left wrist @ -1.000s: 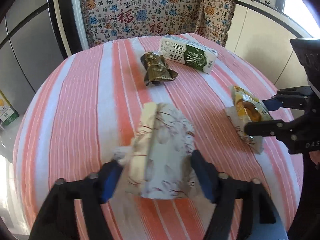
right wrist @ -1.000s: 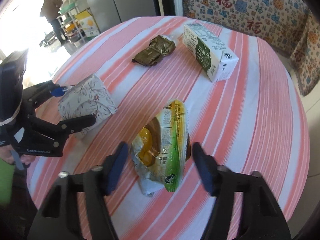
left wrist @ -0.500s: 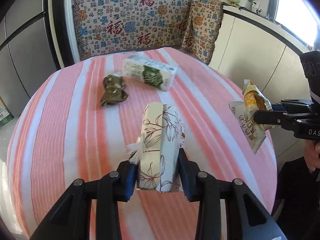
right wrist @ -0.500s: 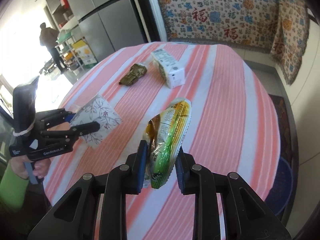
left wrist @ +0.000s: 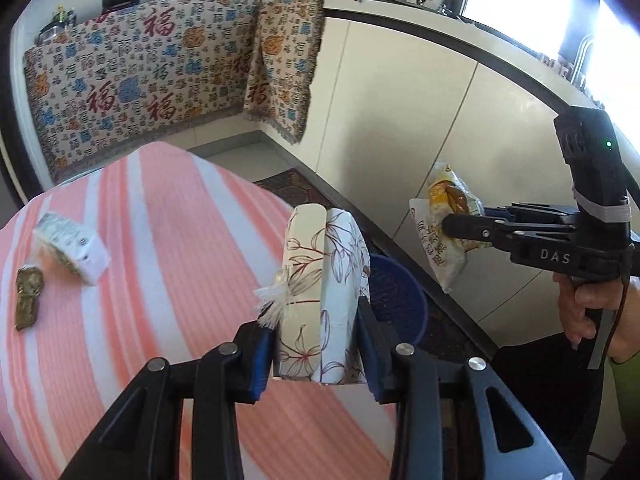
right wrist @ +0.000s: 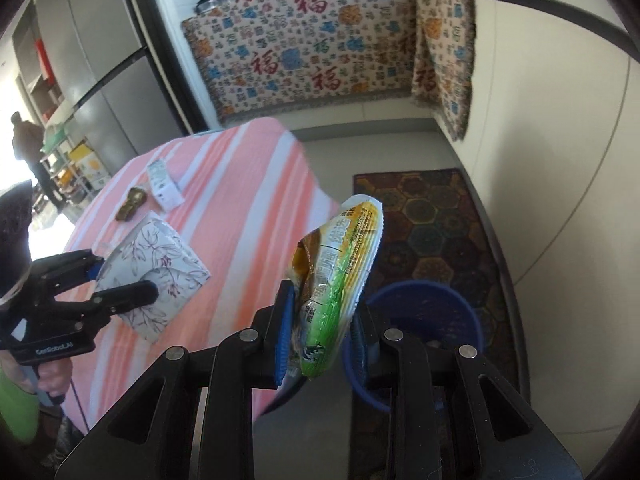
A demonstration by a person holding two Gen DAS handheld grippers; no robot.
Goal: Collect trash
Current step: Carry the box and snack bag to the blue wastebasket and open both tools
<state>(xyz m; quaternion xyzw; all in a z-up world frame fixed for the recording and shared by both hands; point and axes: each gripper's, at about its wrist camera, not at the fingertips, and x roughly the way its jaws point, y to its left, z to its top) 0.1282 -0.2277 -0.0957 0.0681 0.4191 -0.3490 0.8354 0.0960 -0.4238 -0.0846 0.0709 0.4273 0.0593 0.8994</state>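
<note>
a round table (left wrist: 132,216) under a pink-and-white striped cloth fills the left of both wrist views, and past its far edge a patterned fabric with red characters (right wrist: 316,52) hangs over the counter front. on the floor by the cabinet lies a dark rug with hexagon shapes (right wrist: 436,216), and on it stands a blue bin (right wrist: 436,312), just beyond the table edge. the left gripper (left wrist: 316,344) is clamped on a floral-print tissue pack (left wrist: 324,280), its blue pads pressing both sides; the pack is lifted off the cloth near the table edge, with the bin's rim showing right behind it. the right gripper (right wrist: 320,336) is closed on a yellow-and-green snack wrapper (right wrist: 340,272), pinched at its lower end, and the wrapper hangs in the air off the table, in front of the bin as that camera sees it. a hand (left wrist: 580,304) grips the handle of the right gripper. lying on the cloth farther back are a white-and-green milk carton (left wrist: 74,248) on its side and, just beside it, a small crumpled dark green wrapper (left wrist: 28,296).
</note>
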